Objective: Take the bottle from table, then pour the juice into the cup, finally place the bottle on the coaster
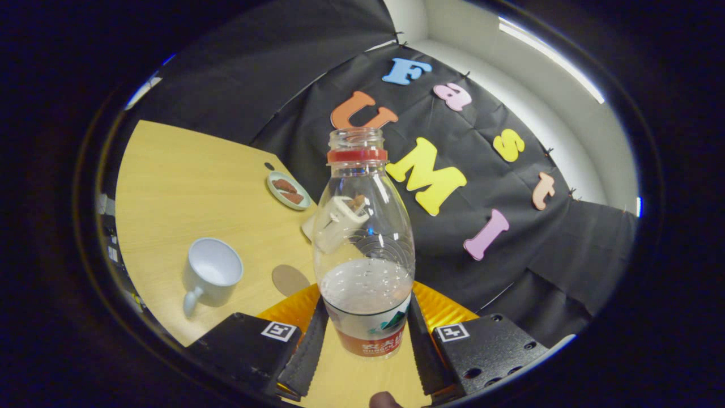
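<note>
Tool (365, 340) clamped on uncapped bottle (363, 249), partly full of clear liquid, hiding something white behind. Cup (212, 275) empty beside coaster (289, 279); plate (288, 190) near worktop (187, 187) edge.

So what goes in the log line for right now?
hand-held gripper: shut on bottle | bottle: uncapped, lifted | cup: empty | coaster: bare

The clear bottle (363, 249) has a red neck ring, beside a white cup (212, 275) on the yellow wood-grain table (187, 187).

gripper (365, 334) | both fingers (306, 351) clamped on bottle (365, 243) | tilted
</note>
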`<state>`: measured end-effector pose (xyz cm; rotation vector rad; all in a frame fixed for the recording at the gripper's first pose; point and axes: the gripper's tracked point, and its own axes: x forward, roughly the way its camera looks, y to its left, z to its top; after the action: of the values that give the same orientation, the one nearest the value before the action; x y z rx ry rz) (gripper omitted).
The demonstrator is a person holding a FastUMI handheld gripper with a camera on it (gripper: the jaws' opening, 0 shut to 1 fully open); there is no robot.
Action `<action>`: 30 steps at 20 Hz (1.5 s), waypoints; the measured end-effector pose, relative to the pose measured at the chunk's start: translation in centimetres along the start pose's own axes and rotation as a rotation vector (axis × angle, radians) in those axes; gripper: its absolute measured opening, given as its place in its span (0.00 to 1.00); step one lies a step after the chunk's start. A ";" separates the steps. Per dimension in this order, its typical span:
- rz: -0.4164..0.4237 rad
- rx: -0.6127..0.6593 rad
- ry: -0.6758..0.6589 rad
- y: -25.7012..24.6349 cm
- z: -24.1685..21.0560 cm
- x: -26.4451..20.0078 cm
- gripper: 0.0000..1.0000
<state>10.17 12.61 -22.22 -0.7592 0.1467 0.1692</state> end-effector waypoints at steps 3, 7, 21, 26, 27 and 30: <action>0.001 0.137 -0.055 -1.5 2.4 -0.1 0.75; 0.040 0.381 -0.150 -3.2 5.7 0.5 0.75; 0.053 0.684 -0.252 -7.1 9.5 7.2 0.74; 0.071 0.689 -0.225 -6.7 9.5 9.7 0.74; 0.076 0.695 -0.223 -6.6 9.4 10.1 0.74; 0.093 0.728 -0.214 -5.8 8.8 11.6 0.74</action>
<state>23.30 15.71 -14.30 -0.0074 0.0322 0.2639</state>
